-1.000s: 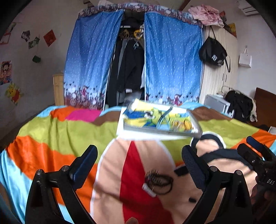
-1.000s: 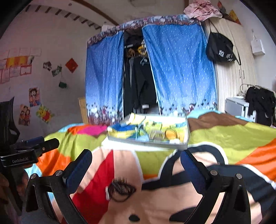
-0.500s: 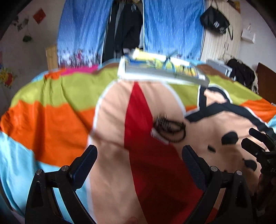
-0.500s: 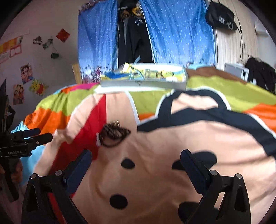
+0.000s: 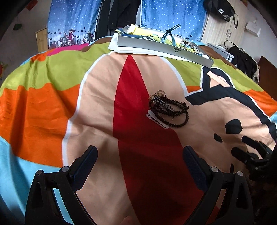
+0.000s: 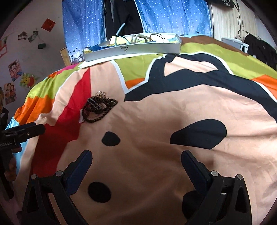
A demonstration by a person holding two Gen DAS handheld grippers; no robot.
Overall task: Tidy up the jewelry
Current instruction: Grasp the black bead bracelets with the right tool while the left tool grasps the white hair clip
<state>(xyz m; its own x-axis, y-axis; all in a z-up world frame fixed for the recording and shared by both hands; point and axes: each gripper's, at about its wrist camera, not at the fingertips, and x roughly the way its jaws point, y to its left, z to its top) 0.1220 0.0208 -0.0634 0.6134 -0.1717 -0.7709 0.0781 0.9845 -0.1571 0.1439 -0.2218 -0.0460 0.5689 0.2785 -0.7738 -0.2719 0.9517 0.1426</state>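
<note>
A tangle of dark beaded jewelry (image 5: 168, 109) lies on the colourful bedspread, with a white hair clip (image 5: 156, 119) at its near edge and thin gold rings at its far edge. The same jewelry pile (image 6: 98, 108) appears left of centre in the right wrist view. A shallow grey tray (image 5: 162, 48) holding headbands and yellow printed cloth sits at the far side of the bed; it shows as the grey tray (image 6: 131, 50) in the right wrist view. My left gripper (image 5: 140, 163) is open, well short of the pile. My right gripper (image 6: 136, 164) is open and empty, to the pile's right.
The bedspread (image 5: 52, 103) covers the whole bed and drops off at the left. Blue curtains (image 5: 166, 12) with hanging clothes stand behind the tray. A wardrobe (image 5: 223, 27) with a black bag is at the back right. Pictures hang on the left wall (image 6: 26, 57).
Both cameras have tilted down and moved in over the bed. The jewelry pile and the tray now look larger and closer. Both grippers stay open.
</note>
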